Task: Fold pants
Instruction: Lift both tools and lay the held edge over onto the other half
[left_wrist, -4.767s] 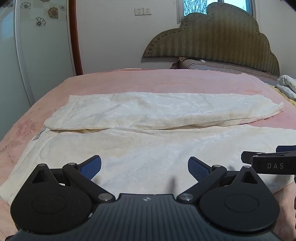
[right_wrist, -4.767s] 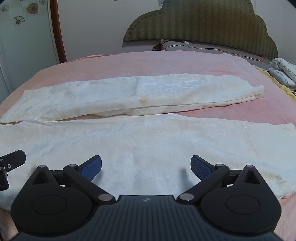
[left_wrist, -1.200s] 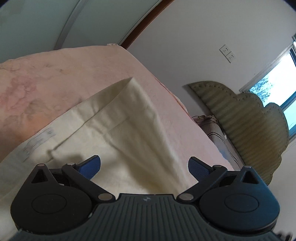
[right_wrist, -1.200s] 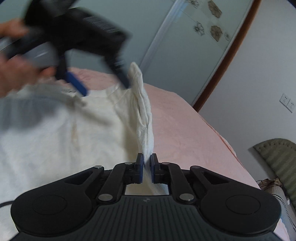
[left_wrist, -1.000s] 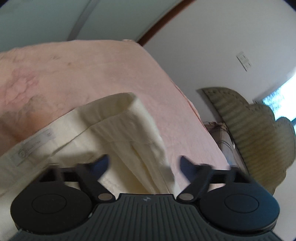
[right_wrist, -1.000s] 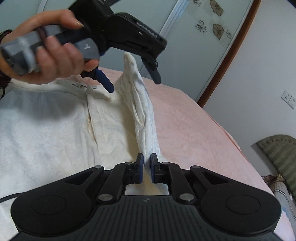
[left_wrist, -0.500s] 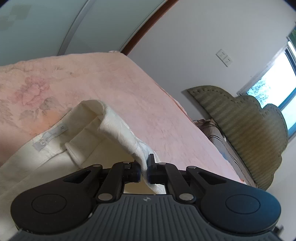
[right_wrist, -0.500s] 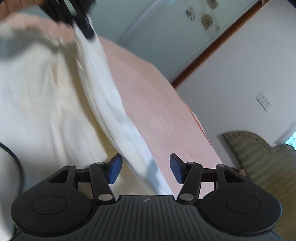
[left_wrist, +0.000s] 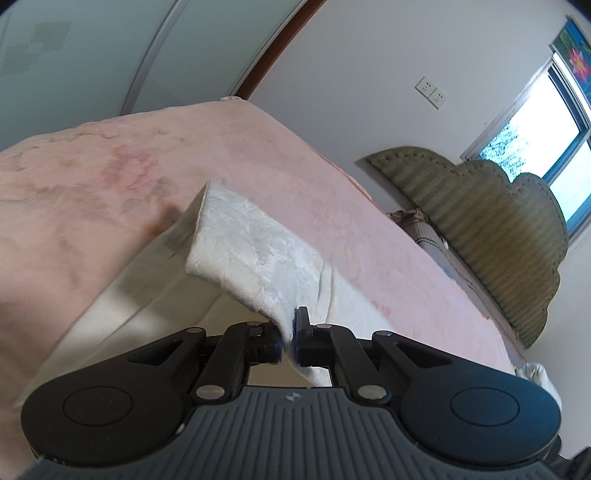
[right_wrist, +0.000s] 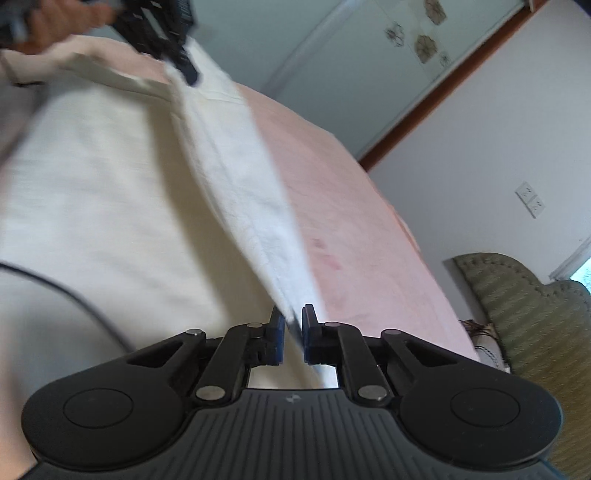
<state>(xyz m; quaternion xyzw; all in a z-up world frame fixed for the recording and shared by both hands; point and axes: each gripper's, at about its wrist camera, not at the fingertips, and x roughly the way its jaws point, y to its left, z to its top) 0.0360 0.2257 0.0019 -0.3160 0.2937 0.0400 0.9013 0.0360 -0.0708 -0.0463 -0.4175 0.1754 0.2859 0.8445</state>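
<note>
Cream-white pants (left_wrist: 255, 258) lie on the pink bed. My left gripper (left_wrist: 288, 338) is shut on the pants' far edge near the waistband and lifts a flap of it off the bed. My right gripper (right_wrist: 291, 338) is shut on the same raised edge of the pants (right_wrist: 240, 177), further along the leg. In the right wrist view the edge runs taut from my fingers up to the left gripper (right_wrist: 186, 74) at the top left, held in a hand. The rest of the pants lies flat below the lifted edge.
The pink bedspread (left_wrist: 110, 173) stretches beyond the pants to the bed's far edge. An olive padded headboard (left_wrist: 498, 229) and a pillow stand at the right. A wardrobe door (right_wrist: 351, 66) and a wall with sockets are behind. A thin black cable (right_wrist: 74, 291) crosses the pants.
My right gripper, open half a second ago, has closed again on the pants' edge. My left gripper stays shut and has lifted its flap higher.
</note>
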